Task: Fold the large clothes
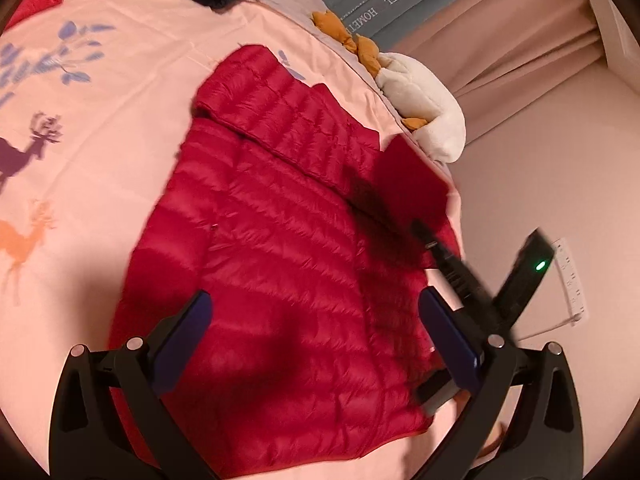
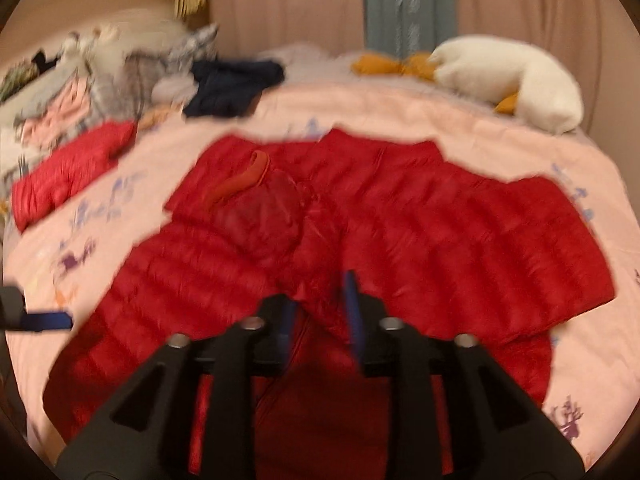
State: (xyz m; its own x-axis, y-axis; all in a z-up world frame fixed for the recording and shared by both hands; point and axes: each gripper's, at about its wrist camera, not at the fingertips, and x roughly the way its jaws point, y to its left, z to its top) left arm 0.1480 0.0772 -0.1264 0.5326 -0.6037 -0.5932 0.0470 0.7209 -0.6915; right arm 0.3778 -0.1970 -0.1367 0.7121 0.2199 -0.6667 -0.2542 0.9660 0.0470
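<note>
A large red quilted down jacket lies spread on the pink bedspread; it also shows in the right wrist view, with its collar area bunched in the middle. My left gripper is open and empty, hovering over the jacket's lower part. My right gripper is shut on a fold of the jacket near its middle seam and lifts the fabric a little. The right gripper also shows in the left wrist view, at the jacket's right edge. The right wrist view is blurred.
A white and orange plush goose lies at the bed's far edge. A dark navy garment and a folded red item lie on the far left. Curtains hang behind. Pillows and clutter pile at the headboard.
</note>
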